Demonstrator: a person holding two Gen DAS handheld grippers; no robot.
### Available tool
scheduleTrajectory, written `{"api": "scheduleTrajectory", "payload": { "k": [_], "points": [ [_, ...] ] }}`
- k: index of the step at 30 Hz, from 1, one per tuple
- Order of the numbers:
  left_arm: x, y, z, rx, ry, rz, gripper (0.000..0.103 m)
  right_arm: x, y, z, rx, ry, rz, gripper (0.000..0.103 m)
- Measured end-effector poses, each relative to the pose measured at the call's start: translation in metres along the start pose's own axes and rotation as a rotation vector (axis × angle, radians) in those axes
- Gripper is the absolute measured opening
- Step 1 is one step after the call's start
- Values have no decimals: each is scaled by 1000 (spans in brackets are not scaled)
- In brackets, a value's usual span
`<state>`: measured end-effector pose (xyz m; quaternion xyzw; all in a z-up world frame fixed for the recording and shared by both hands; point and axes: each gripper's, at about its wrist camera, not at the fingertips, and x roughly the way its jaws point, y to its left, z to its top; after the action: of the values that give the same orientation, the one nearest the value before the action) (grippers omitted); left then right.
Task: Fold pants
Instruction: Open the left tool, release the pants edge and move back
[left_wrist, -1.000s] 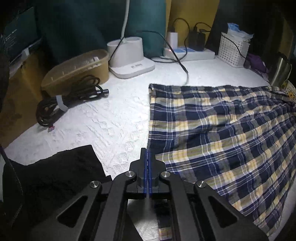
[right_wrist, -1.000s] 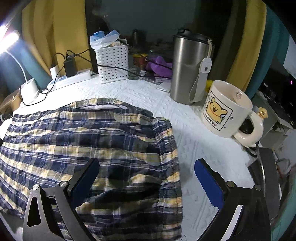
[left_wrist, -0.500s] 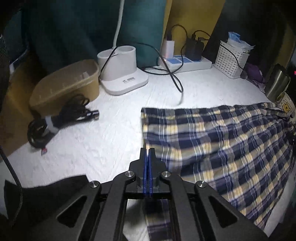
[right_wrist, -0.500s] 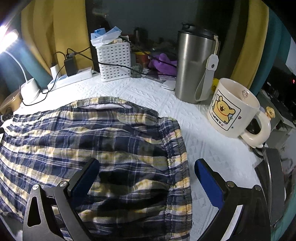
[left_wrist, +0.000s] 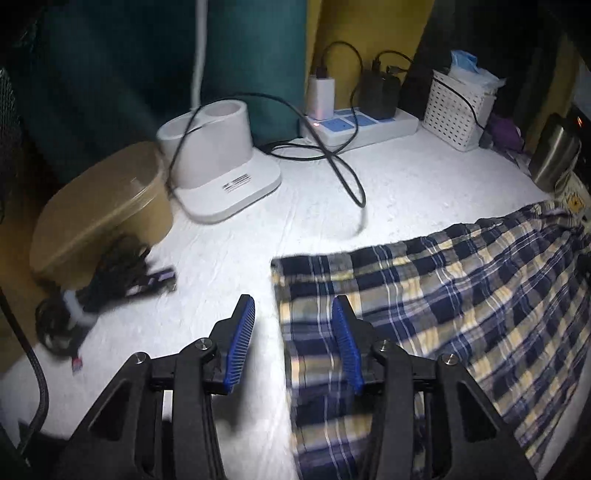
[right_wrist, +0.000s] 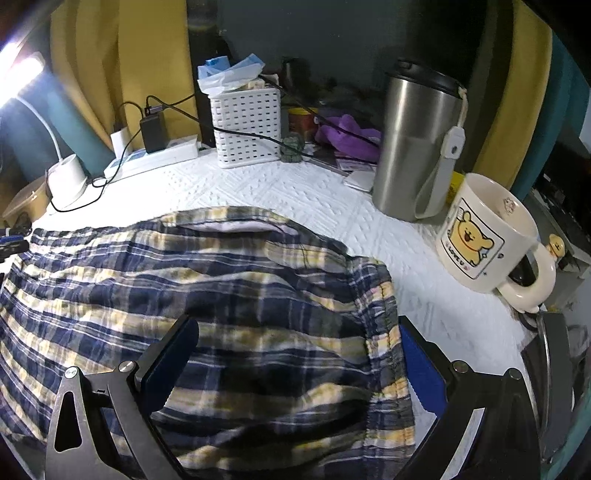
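1. Pants (left_wrist: 436, 302) lie flat on the white cloth (left_wrist: 229, 258); the hem end is nearest the lamp base (left_wrist: 221, 173), the waistband end nearest the mug (right_wrist: 484, 236).
2. Left gripper (left_wrist: 293, 325) is open, holding nothing; its jaws straddle the hem edge.
3. Right gripper (right_wrist: 295, 354) is spread wide, empty; it straddles the waistband corner, with the tumbler (right_wrist: 413, 147) behind the mug.

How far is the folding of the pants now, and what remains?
Done: the plaid pants lie flat on the white cover, apparently doubled lengthwise. In hand: nothing. The left gripper is open over the leg hem, and the right gripper is open over the waistband. Left: probably gripping the ends and folding the pants shorter.
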<state>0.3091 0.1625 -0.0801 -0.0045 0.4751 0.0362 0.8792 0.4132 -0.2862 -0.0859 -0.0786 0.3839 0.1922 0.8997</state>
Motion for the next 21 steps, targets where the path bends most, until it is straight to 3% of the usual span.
{"api": "scheduleTrajectory", "payload": {
  "k": [3,5,6,9,13,16,21],
  "points": [
    [12,-2,5,44,16,-3,42,-1,6,2,-4,0,14,103],
    [20,-4,6,80,29,24,16,-2,10,3,-16,-6,17,103],
    [22,-5,6,92,28,23,13,-2,11,4,-19,-7,14,103],
    [24,-3,8,88,-10,45,13,0,9,7,-15,-6,-1,103],
    [30,4,13,82,-38,162,11,-2,8,11,-20,-12,-27,103],
    [22,16,16,11,-40,116,12,-9,5,15,-23,-30,-49,103],
    [-16,9,11,-2,-94,112,13,-24,5,17,-9,-62,-48,103]
  ]
}}
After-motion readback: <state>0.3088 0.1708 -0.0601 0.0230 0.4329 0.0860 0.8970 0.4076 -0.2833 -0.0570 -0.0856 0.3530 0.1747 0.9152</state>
